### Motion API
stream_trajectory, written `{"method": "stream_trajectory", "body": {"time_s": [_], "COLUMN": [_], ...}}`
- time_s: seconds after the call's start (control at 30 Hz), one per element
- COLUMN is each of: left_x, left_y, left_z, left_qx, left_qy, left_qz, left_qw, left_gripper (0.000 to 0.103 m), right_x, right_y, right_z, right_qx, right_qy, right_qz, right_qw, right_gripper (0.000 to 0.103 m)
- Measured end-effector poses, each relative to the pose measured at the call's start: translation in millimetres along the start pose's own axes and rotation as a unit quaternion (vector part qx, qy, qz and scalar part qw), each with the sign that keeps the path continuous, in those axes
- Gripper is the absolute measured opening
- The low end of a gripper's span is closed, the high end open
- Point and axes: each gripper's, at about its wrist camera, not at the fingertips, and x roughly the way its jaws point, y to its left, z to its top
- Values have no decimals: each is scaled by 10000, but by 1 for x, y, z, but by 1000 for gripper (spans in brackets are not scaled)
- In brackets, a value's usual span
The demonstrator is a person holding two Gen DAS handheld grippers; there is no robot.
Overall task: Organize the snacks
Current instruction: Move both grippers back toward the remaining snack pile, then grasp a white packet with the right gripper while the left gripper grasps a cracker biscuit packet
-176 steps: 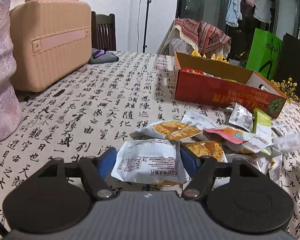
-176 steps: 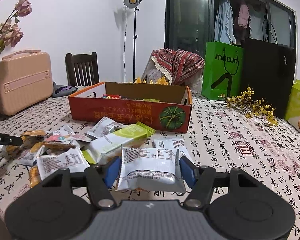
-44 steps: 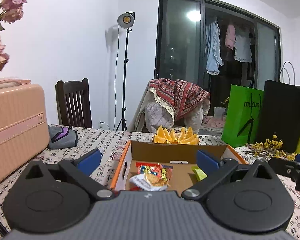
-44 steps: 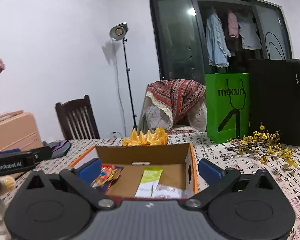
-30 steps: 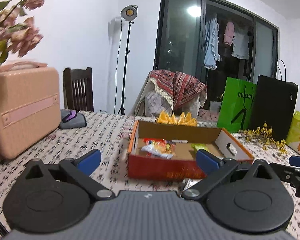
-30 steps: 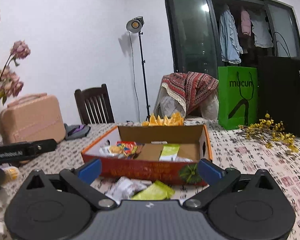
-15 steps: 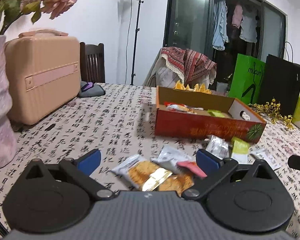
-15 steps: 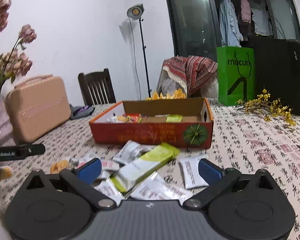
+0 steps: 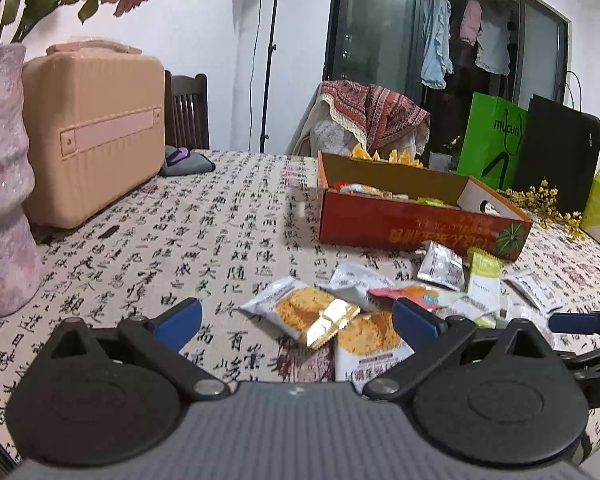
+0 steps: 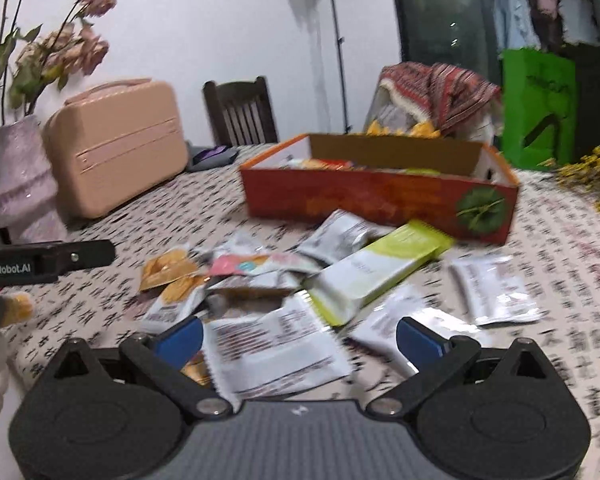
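An open orange cardboard box (image 9: pixel 412 224) holds a few snacks at the far side of the table; it also shows in the right wrist view (image 10: pixel 376 196). Loose snack packets lie in front of it. My left gripper (image 9: pixel 296 320) is open and empty, low over cracker packets (image 9: pixel 304 310). My right gripper (image 10: pixel 298 338) is open and empty, just above a white printed packet (image 10: pixel 272 348). A long green packet (image 10: pixel 380 270) lies beyond it. The right view is blurred by motion.
A pink case (image 9: pixel 96 132) and a pink vase (image 9: pixel 4 184) with flowers stand at the left. A green bag (image 9: pixel 492 140), a black bag (image 9: pixel 560 152) and yellow flowers (image 9: pixel 548 204) are at the far right. A chair (image 9: pixel 186 110) stands behind the table.
Both grippers let go of their packets at the box, then came back and down to the loose pile. Both now sit lower and closer to the packets than half a second ago.
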Motion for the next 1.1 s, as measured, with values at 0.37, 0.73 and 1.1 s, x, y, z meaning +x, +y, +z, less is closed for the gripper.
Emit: {"method": "stream_trajectory", "body": {"time_s": [0.37,0.73,1.1], "left_x": [5,10,17], "left_y": [8,2,-9], "left_z": [-6,-6,-5], "left_qx": [-66,-5,73], "left_qy": [140,231,366], "left_qz": [64,75,50], "left_qw": [9999,9997,9993], "left_gripper": [103,103,103], "right_x": [27,12,-21], "right_y": [-6,-14,-35], "right_z": [-8,-8,-1], "right_qx": [242,335,537], "right_qy": [180,-103,-811], "right_qz": [170,296,-129], "right_qw": [9994,9989,9952], "right_gripper": [75,60,60]}}
